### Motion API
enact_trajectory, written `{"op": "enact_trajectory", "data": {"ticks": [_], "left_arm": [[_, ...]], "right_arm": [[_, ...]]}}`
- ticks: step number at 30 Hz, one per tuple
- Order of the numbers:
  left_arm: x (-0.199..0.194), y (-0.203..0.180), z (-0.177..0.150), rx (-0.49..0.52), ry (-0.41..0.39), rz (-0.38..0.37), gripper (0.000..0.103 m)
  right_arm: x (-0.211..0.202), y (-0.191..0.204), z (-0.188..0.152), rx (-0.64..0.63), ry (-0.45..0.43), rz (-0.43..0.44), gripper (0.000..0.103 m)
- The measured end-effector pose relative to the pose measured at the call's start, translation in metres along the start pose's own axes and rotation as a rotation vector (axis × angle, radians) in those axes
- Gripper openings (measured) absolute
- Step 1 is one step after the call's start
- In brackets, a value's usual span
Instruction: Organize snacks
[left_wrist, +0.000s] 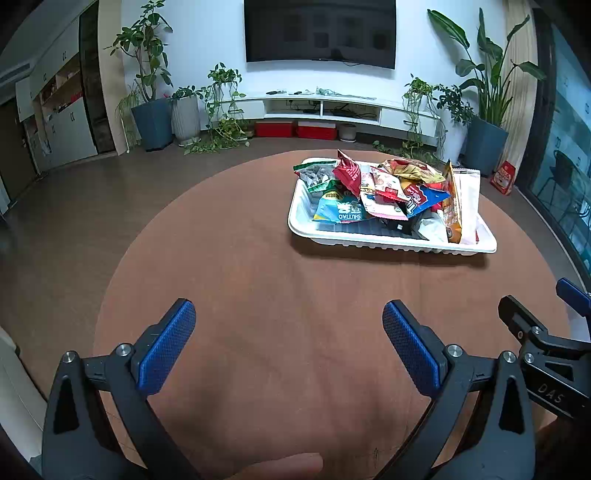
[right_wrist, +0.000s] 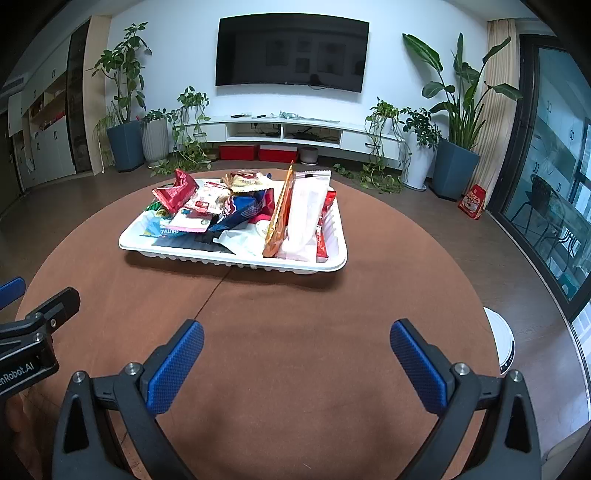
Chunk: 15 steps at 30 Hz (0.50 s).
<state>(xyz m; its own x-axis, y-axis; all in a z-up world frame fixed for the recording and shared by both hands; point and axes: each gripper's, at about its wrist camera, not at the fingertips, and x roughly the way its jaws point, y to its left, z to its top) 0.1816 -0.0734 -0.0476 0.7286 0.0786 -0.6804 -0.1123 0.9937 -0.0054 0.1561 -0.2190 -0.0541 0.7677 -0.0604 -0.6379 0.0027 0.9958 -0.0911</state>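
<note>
A white ribbed tray (left_wrist: 391, 242) (right_wrist: 236, 258) sits on the round brown bench (left_wrist: 258, 295) (right_wrist: 295, 314), toward the far side, and serves as the landmark here. Snack packets are heaped inside it. At the tray's left end lies a light blue packet printed SHUTTAO (left_wrist: 341, 212) (right_wrist: 160, 230), with a crumpled red packet (left_wrist: 348, 171) (right_wrist: 174, 192) above it and a clear green-edged packet of dark pieces (left_wrist: 314, 173) at the far-left corner. In the middle are a pink packet (left_wrist: 380, 205) (right_wrist: 192, 220) and a dark blue packet (left_wrist: 424, 199) (right_wrist: 243, 208); a gold and red bag (left_wrist: 410, 170) (right_wrist: 245, 181) sits at the far rim. At the tray's right end an orange packet (left_wrist: 452, 206) (right_wrist: 279, 218) and a tall white packet (left_wrist: 467, 199) (right_wrist: 306, 214) stand on edge side by side, and a red bar wrapper (right_wrist: 322, 232) lies between the white packet and the tray's right wall.

Both grippers are on the near side of the tray, well apart from it, over bare bench. The left gripper (left_wrist: 289, 341) has its blue-padded fingers (left_wrist: 168, 345) spread wide with nothing between them. The right gripper (right_wrist: 297, 360) likewise has its fingers (right_wrist: 177, 365) spread and holds nothing; it lies just beside the left one.

Beyond the tray, against the far wall, are a dark television (left_wrist: 319, 31) (right_wrist: 291, 53), a white media shelf (left_wrist: 332, 107) (right_wrist: 288, 131) and potted plants (left_wrist: 147, 77) (right_wrist: 123, 92).
</note>
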Motion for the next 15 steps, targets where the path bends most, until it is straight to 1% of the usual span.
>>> {"op": "enact_trajectory", "data": {"ticks": [15], "left_arm": [[-0.0006,-0.0002,-0.0012,0.005,-0.001,-0.001,0.103]], "right_arm": [[0.0,-0.0008,-0.0006,-0.001,0.002,0.0,0.103]]}}
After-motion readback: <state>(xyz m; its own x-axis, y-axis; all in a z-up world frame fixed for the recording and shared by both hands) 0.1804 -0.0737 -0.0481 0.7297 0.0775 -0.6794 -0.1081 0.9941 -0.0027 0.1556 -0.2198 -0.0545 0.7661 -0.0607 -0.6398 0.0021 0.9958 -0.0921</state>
